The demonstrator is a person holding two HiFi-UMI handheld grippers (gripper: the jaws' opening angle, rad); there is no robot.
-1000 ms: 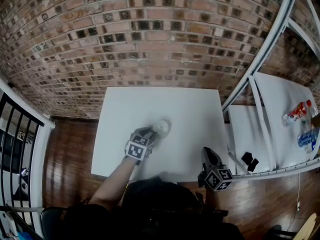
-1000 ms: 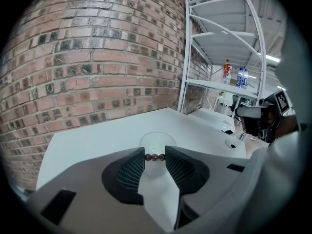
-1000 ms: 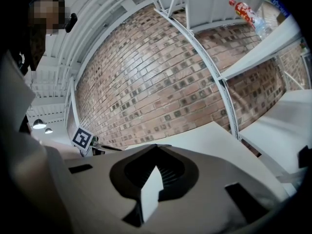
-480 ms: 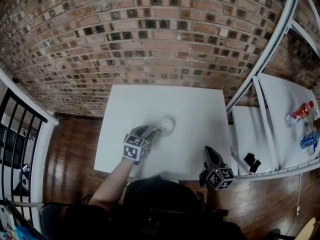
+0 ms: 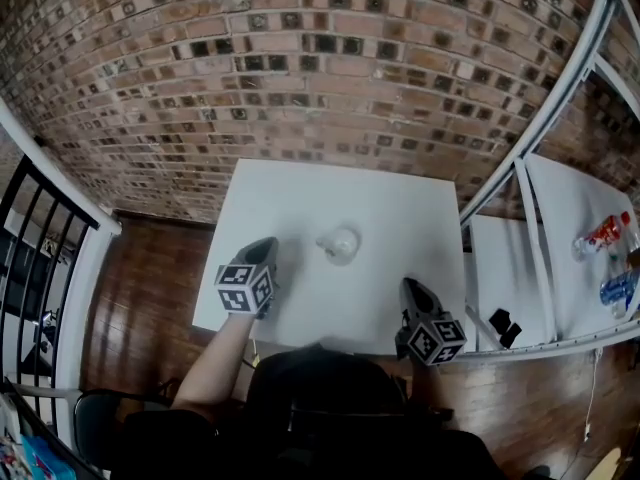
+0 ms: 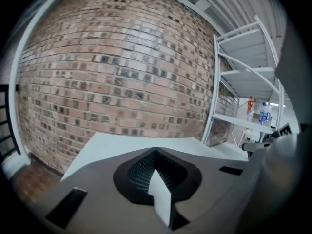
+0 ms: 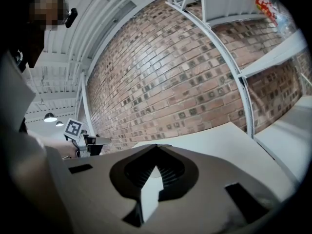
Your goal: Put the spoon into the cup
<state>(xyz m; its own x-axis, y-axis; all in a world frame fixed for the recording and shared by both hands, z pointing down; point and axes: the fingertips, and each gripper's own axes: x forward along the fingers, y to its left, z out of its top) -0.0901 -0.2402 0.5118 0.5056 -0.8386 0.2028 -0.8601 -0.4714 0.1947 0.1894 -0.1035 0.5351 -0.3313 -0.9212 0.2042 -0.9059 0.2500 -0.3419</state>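
Note:
A clear cup (image 5: 341,245) stands upright near the middle of the white table (image 5: 380,203). Something pale shows inside it and at its left rim; I cannot make out the spoon for certain. My left gripper (image 5: 267,244) hovers over the table's front left part, well left of the cup and apart from it. Its jaws are shut with nothing between them (image 6: 156,152). My right gripper (image 5: 410,285) sits at the table's front right edge, also shut and empty (image 7: 156,148). The cup does not show in the left gripper view.
A brick wall (image 5: 300,78) runs behind the table. White metal shelving (image 5: 520,198) stands at the right with bottles (image 5: 600,230) and a small black object (image 5: 498,321) on it. A black railing (image 5: 40,238) lines the left, over wooden floor.
My left gripper was at the cup; it has let go, pulled back to the left and closed. The cup stays standing on the table. The right gripper shifted only slightly.

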